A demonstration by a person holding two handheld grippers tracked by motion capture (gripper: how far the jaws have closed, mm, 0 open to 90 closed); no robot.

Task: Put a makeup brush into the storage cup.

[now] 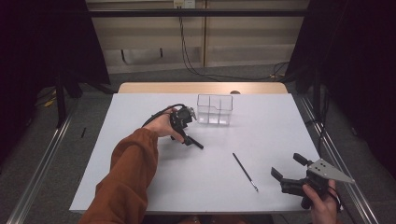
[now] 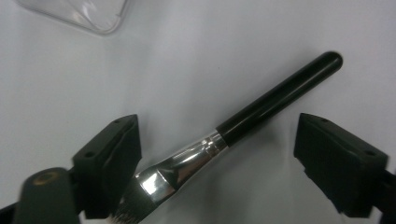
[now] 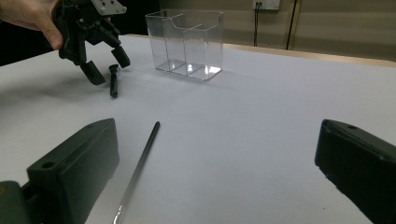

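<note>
At the left of the high view, the left gripper (image 1: 186, 135) is held low over the white table (image 1: 140, 186) by a hand (image 1: 164, 125) in a rust-orange sleeve (image 1: 126, 182). Its jaws are seen spread to either side of a short black-handled makeup brush (image 2: 261, 109), which lies flat on the table between them; the pads are not yet pressed on it, so the brush is judged not yet grasped. In the left gripper view the silver ferrule (image 2: 187, 161) runs close to the left-hand jaw, while the rounded handle end points up and to the right.

Just beyond that gripper stands a clear plastic organizer (image 1: 214, 110), upright and divided into compartments, and nothing can be made out inside it. Further right a thin, long-handled brush (image 1: 245, 171) lies alone on the table, untouched. At the far right the right gripper (image 1: 290, 169) is held near the table's front corner with its jaws wide and nothing between them.

The work is judged to be at its start: both brushes are still on the table, and the placing of them, presumably into the organizer, is left to do.

The bristles of the short brush are cut off at the lower edge of the left gripper view. The tip of the thin brush is too small to be made out.
</note>
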